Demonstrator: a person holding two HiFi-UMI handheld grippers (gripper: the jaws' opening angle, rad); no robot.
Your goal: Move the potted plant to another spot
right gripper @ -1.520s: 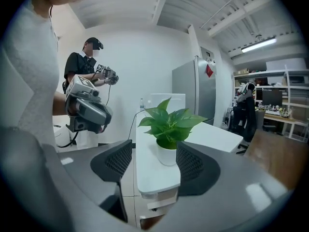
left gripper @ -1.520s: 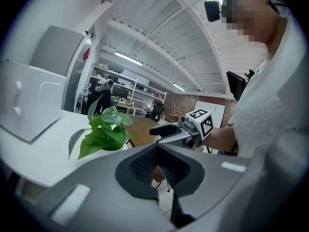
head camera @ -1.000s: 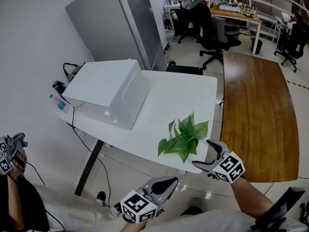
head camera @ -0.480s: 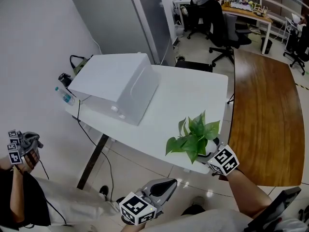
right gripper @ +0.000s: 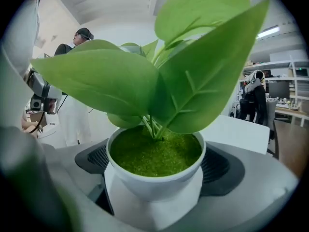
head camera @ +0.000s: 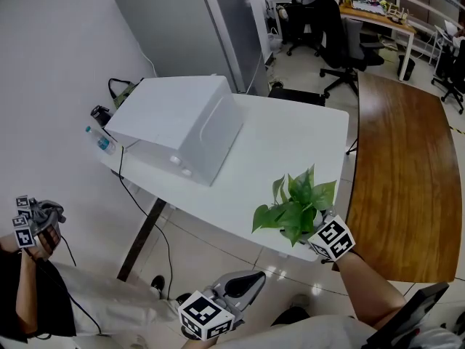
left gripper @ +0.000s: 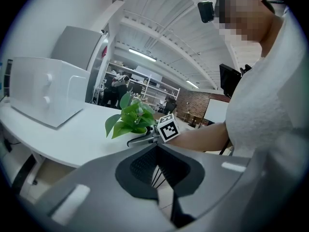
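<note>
The potted plant (head camera: pixel 294 202), broad green leaves in a small white pot (right gripper: pixel 154 178), stands near the front right edge of the white table (head camera: pixel 276 144). My right gripper (head camera: pixel 311 230) reaches in under the leaves, and its jaws have just been opening. They stand wide on either side of the pot, with the dark pads (right gripper: pixel 219 166) beside its rim and not pressing. My left gripper (head camera: pixel 251 278) hangs low in front of the table, away from the plant, pads together and empty. In the left gripper view the plant (left gripper: pixel 130 120) and the right gripper (left gripper: pixel 145 140) show ahead.
A big white box (head camera: pixel 182 122) takes up the table's left half. A long wooden table (head camera: pixel 396 166) adjoins on the right. A grey cabinet (head camera: pixel 196 27) and office chairs (head camera: pixel 341 42) stand behind. Another person's hand (head camera: pixel 33 224) with a gripper is at far left.
My right gripper has slid forward from beside the plant until its jaws straddle the pot beneath the leaves. The left gripper has hardly moved.
</note>
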